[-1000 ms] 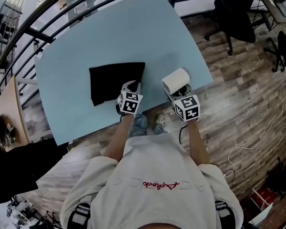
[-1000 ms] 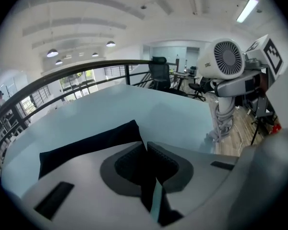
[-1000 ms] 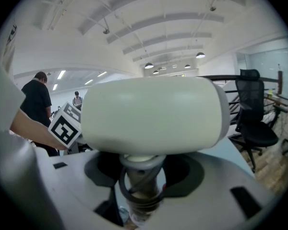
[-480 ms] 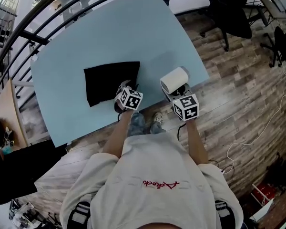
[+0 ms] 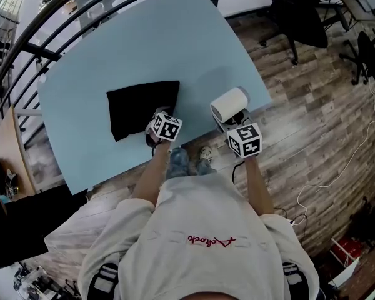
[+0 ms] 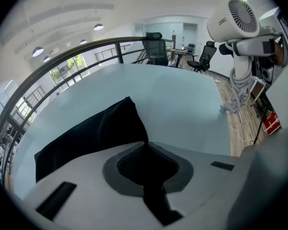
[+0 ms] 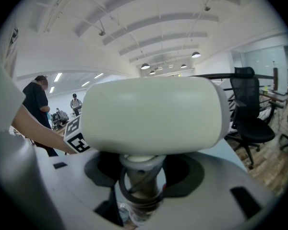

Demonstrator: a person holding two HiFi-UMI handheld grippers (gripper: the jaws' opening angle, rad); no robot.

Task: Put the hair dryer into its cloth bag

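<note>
The left gripper (image 6: 146,147) has just been closing its fingers, pinching the limp-looking cloth bag (image 5: 134,108) by its corner on the bench (image 5: 175,42). Right of the bag, the right gripper (image 7: 141,178) fingers are clasping the rigid hair dryer (image 5: 230,105) by its handle.

The head view looks steeply down from above the person's shoulders, with the worktop (image 5: 144,42) in the upper left of the frame. The left gripper view sits low and close over the cloth bag (image 6: 86,138) and faces across the worktop, with the hair dryer (image 6: 233,18) at upper right. The right gripper view holds the hair dryer very near, filling its centre. All three views share it.
</note>
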